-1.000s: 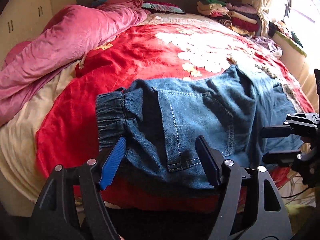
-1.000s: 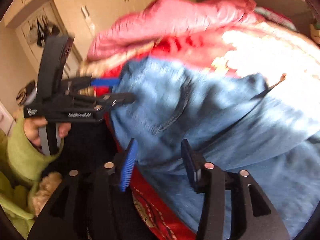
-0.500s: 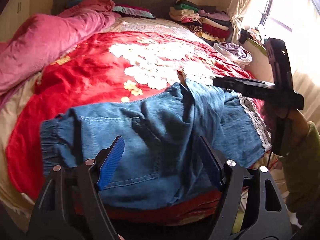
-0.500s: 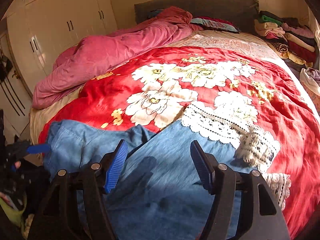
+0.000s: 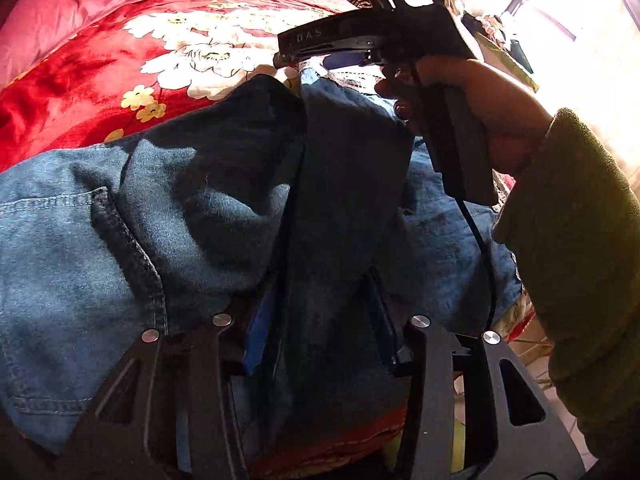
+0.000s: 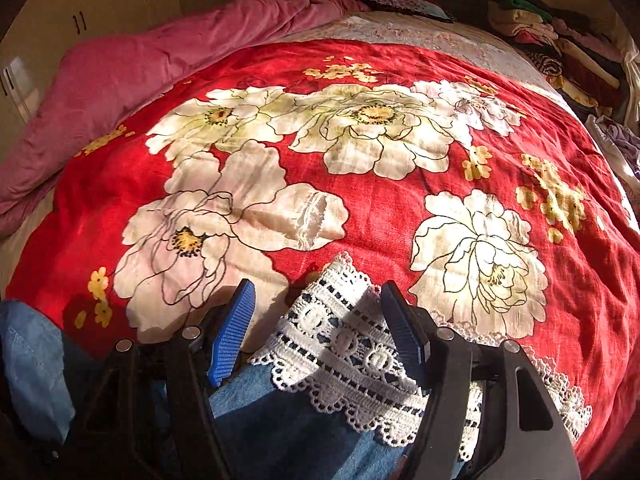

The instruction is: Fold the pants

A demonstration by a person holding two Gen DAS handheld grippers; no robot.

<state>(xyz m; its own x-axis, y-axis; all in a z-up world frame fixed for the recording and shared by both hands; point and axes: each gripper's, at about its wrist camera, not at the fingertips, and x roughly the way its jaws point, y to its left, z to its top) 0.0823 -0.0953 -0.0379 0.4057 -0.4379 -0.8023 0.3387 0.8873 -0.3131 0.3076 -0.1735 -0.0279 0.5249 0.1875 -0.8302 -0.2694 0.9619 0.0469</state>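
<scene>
Since the earlier frame both tools have closed in on the pants (image 5: 100,248), which lie at the bed's (image 6: 380,60) near edge. Left tool (image 5: 320,328): fingers apart, denim fold between them. Right tool (image 6: 320,320): fingers apart, straddling the lace hem (image 6: 340,344).

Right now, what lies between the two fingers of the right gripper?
The white lace hem of the jeans lies between the open fingers of the right gripper, seen in the right wrist view.
</scene>
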